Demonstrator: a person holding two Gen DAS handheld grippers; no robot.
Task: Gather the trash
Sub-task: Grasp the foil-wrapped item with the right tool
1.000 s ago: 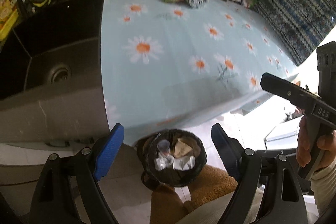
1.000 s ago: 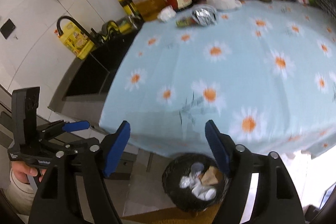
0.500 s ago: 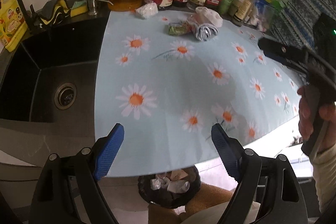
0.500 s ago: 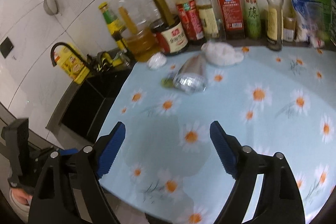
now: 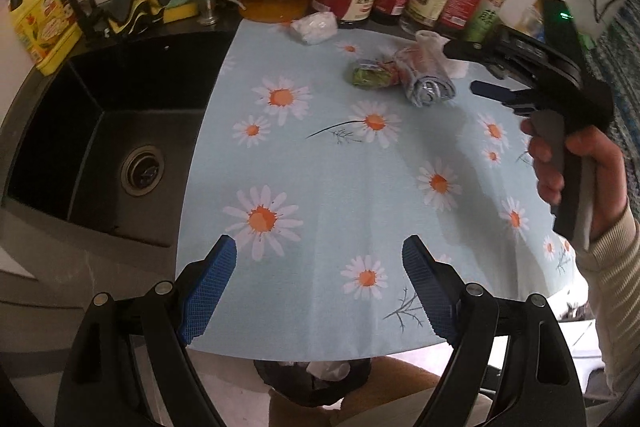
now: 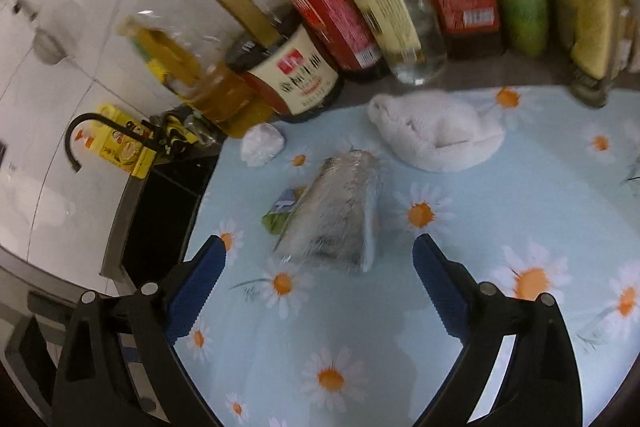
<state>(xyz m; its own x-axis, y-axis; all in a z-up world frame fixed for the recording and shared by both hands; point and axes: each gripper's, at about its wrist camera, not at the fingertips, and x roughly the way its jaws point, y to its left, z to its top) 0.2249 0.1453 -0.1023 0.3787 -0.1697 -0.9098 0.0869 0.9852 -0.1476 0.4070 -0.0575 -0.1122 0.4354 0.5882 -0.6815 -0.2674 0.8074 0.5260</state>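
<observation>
Your count on the daisy-print blue cloth (image 5: 360, 187):
You have one silver foil wrapper (image 6: 336, 215), one green packet (image 6: 278, 213), two white tissue wads (image 6: 262, 145), and one black bin (image 5: 316, 379) at bottom centre.

Your right gripper (image 6: 316, 259) has closed in on the silver wrapper (image 6: 340, 215); the bin (image 5: 316, 379) slipped under the bench (image 5: 360, 187).

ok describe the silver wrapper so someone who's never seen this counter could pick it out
On the daisy tablecloth, look toward the far end in front of the row of sauce bottles. The silver wrapper lies there, beside a green packet and near a white cloth. It is the only shiny, crinkled foil item there.
</observation>
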